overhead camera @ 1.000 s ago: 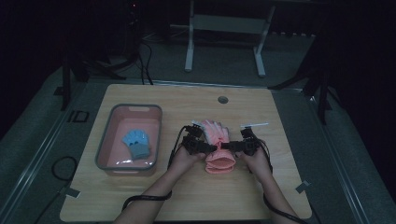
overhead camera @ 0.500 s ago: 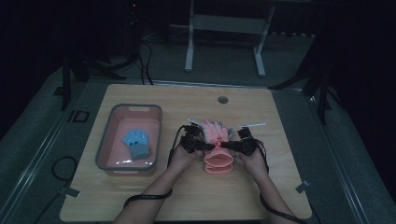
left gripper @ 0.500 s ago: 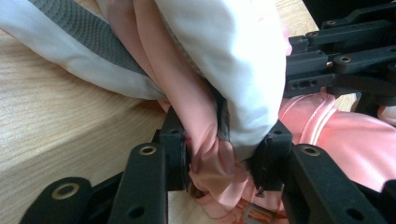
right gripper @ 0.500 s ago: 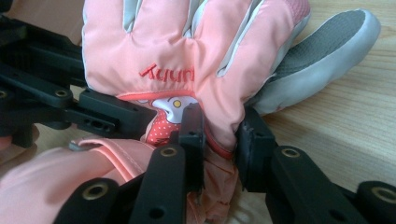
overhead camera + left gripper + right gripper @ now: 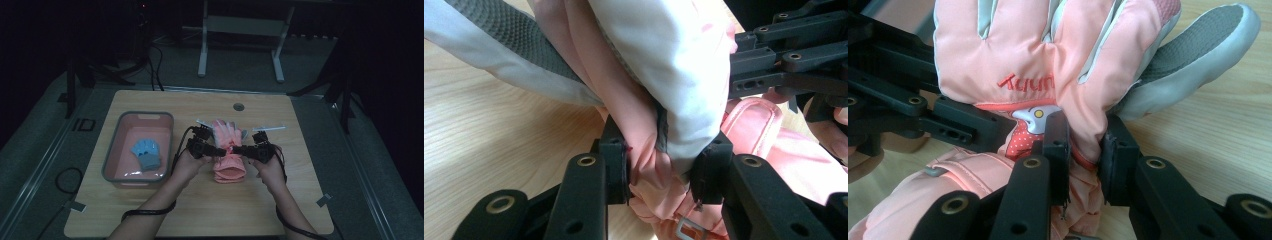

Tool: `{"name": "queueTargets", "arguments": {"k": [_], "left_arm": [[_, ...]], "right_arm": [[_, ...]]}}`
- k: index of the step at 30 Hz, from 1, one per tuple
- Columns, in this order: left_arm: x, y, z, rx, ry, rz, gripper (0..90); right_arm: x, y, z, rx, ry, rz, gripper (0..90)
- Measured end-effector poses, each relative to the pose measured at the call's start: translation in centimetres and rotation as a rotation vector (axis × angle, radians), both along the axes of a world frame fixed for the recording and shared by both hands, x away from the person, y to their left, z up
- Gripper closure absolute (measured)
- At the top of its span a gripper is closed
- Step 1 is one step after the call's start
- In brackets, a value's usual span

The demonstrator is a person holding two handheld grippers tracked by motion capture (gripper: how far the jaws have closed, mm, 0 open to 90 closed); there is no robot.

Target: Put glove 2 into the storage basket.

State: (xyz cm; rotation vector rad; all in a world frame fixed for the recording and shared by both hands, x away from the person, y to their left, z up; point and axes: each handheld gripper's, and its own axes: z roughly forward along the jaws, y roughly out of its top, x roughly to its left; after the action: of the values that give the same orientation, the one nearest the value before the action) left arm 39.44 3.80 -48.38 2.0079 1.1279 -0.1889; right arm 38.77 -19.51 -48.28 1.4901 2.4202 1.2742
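A pink padded glove (image 5: 227, 134) with grey palm patches lies at the table's middle, fingers pointing away from me. My left gripper (image 5: 220, 151) and right gripper (image 5: 239, 150) meet at its wrist from either side. In the left gripper view the left gripper (image 5: 659, 160) pinches a fold of the glove (image 5: 674, 65). In the right gripper view the right gripper (image 5: 1085, 142) squeezes the wrist of the glove (image 5: 1048, 45) below its red lettering. Both pairs of jaws have just been closing on the fabric. The cuff (image 5: 229, 170) hangs toward me.
A pink bin (image 5: 119, 131) stands at the left of the wooden table (image 5: 300, 200) with a blue glove (image 5: 147, 153) inside. A round cable hole (image 5: 238, 106) sits near the far edge. Cables trail from both grippers off the near edge.
Both grippers have closed on the glove's wrist and risen a little, lifting it and bunching it up off the table.
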Motion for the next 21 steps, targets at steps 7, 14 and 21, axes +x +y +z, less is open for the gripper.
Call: {"name": "queueTargets", "arguments": {"k": [7,14,21], "left_arm": [[-0.6,1.7,2.5,0.031,-0.030,0.006,65.8],[-0.9,4.3,5.0,0.047,-0.052,0.001,65.8],[-1.1,7.5,6.3,0.053,-0.067,0.010,65.8]], "right_arm": [[-0.5,1.9,2.1,0.007,-0.031,0.009,76.4],[-0.5,4.3,4.4,-0.001,-0.057,0.040,76.4],[-0.3,7.6,6.0,-0.008,-0.082,0.073,76.5]]}}
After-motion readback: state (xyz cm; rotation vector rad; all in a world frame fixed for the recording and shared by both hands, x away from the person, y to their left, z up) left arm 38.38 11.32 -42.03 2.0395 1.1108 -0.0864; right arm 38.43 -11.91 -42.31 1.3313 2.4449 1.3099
